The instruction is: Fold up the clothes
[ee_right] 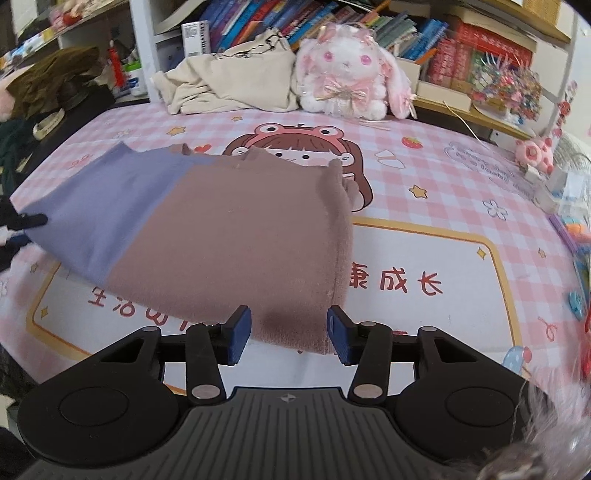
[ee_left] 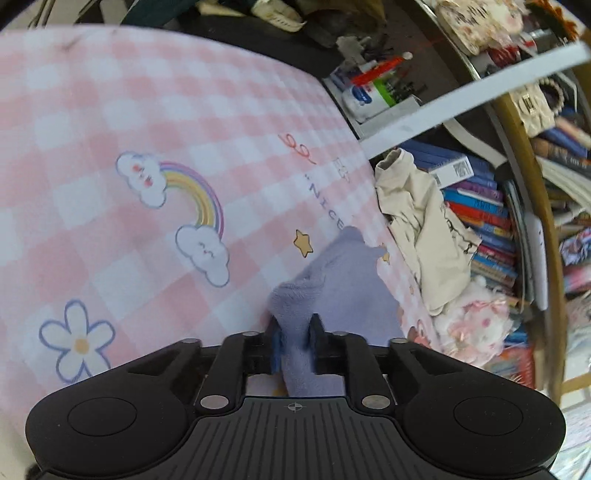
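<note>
A two-colour garment, lavender [ee_right: 107,206] on the left and dusty pink [ee_right: 236,236] on the right, lies partly folded on the pink checked sheet [ee_right: 443,229]. My left gripper [ee_left: 294,332] is shut on the garment's lavender edge [ee_left: 343,284] and lifts it off the sheet; the gripper also shows at the left edge of the right wrist view [ee_right: 29,221]. My right gripper [ee_right: 290,328] is open and empty, its fingers astride the near pink edge, just above it.
A crumpled cream garment [ee_right: 229,85] and a pink plush rabbit [ee_right: 351,70] lie at the far edge of the sheet by bookshelves [ee_right: 406,26]. Dark clothes [ee_right: 48,85] pile at the far left. Small toys [ee_right: 535,155] line the right edge.
</note>
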`<state>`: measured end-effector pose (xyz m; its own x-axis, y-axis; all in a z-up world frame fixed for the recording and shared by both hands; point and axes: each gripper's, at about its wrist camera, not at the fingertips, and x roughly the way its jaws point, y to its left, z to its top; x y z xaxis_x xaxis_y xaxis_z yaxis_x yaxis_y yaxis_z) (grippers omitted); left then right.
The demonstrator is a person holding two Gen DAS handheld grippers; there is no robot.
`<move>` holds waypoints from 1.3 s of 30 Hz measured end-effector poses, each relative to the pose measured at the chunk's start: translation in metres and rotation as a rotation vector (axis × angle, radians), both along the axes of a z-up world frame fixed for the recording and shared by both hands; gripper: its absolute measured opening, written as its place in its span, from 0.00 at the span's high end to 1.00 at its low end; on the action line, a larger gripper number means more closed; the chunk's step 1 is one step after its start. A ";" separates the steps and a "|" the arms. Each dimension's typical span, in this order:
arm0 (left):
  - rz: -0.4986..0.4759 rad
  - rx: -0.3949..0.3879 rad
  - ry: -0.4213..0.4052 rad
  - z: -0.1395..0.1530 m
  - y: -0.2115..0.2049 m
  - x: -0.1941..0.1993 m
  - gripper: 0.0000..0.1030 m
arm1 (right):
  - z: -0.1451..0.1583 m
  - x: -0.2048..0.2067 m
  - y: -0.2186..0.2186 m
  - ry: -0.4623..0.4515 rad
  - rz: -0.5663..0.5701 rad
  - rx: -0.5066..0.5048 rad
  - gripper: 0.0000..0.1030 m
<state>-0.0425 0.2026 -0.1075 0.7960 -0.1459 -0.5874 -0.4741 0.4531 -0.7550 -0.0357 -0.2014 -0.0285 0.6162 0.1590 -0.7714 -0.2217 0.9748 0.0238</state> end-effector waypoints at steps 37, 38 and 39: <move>0.075 -0.027 -0.040 -0.018 0.039 0.003 0.87 | -0.026 0.063 0.007 0.113 -0.023 0.135 0.81; 0.079 -0.017 -0.036 -0.017 0.037 0.004 0.87 | -0.025 0.063 0.006 0.109 -0.006 0.126 0.81; 0.085 -0.011 -0.034 -0.015 0.035 0.004 0.87 | -0.024 0.063 0.006 0.102 0.012 0.114 0.76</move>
<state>-0.0389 0.2377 -0.1228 0.8255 -0.0830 -0.5583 -0.4843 0.4039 -0.7761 0.0277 -0.1955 -0.0523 0.5330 0.2555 -0.8066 -0.2237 0.9620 0.1569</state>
